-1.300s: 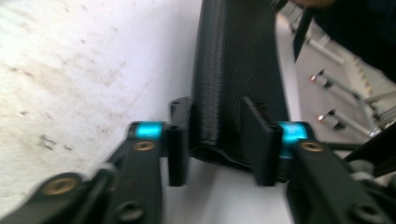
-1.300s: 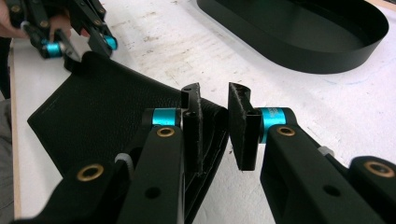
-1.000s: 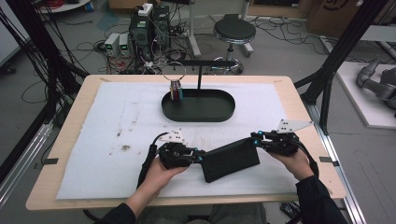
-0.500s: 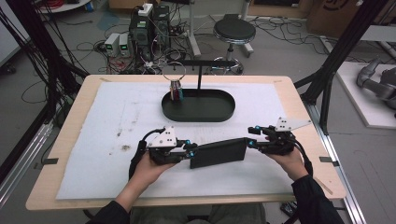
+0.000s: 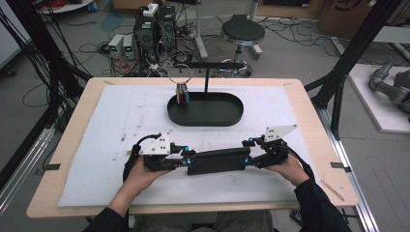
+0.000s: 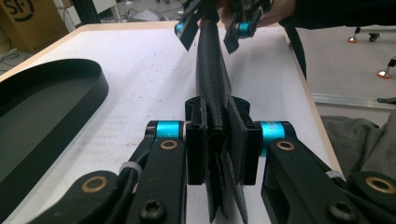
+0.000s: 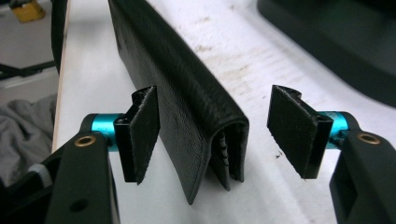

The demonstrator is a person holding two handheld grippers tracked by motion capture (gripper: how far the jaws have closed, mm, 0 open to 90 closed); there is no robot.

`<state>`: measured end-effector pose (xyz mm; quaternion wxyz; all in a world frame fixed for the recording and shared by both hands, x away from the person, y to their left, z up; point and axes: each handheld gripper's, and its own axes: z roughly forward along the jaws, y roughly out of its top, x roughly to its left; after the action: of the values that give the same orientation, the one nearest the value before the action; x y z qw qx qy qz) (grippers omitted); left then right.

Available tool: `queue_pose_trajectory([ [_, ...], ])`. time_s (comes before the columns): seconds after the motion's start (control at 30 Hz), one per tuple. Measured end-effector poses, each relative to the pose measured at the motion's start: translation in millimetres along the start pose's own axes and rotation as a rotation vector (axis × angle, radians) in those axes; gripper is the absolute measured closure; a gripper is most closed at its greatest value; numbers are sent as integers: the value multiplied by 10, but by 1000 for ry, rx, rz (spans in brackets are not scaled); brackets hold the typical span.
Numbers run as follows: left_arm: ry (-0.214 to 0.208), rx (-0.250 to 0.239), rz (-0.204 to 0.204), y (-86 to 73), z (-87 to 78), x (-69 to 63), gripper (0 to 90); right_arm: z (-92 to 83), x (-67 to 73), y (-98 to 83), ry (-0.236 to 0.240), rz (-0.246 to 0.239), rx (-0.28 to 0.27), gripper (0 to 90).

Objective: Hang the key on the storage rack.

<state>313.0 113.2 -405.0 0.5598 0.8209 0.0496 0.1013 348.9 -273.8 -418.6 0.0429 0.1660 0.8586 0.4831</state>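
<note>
Presently, left gripper (image 6: 218,135): clamped on one end of a folded black leather wallet (image 5: 216,161). Right gripper (image 7: 215,133): jaws just opened, wallet's other end between them, pads clear. Wallet lies over the white mat (image 5: 116,121), near a black oval tray (image 5: 205,116).

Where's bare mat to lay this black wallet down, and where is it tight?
The white mat is bare left of the oval tray and again on its right, toward the table edge. It is tight along the near edge: the left tongs, black wallet and right tongs span it.
</note>
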Motion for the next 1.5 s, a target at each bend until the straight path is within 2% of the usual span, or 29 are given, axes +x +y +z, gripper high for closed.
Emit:
queue_pose_trajectory([
  [0.17, 5, -4, 4, -55, -31, 15, 775, 115, 26, -6, 11, 4, 44, 486],
  [0.27, 13, -9, -5, -71, -50, 24, 770, 158, 58, 7, -4, -30, 51, 589],
  [0.43, 31, -17, -31, -94, -75, 35, 742, 147, 61, -4, 37, -44, 50, 719],
  [0.6, 54, -16, -73, -114, -97, 59, 675, 144, 111, 2, 63, -70, 48, 755],
  [0.73, 86, -12, -103, -108, -101, 64, 535, 143, 134, 12, 57, -88, 39, 760],
  [0.8, 111, -28, -111, -99, -126, 61, 481, 134, 154, 27, 44, -93, 30, 763],
  [0.97, 159, -51, -117, -79, -246, 56, 462, 106, 152, 41, 26, -85, 11, 764],
  [1.13, 209, -67, -117, -81, -403, 11, 460, 38, 129, 69, -15, -79, -42, 765],
  [1.37, 291, -90, -132, -135, -636, -76, 423, -103, 46, 162, -109, -49, -113, 765],
  [1.5, 331, -88, -157, -181, -738, -120, 380, -153, -21, 227, -172, -32, -129, 765],
])
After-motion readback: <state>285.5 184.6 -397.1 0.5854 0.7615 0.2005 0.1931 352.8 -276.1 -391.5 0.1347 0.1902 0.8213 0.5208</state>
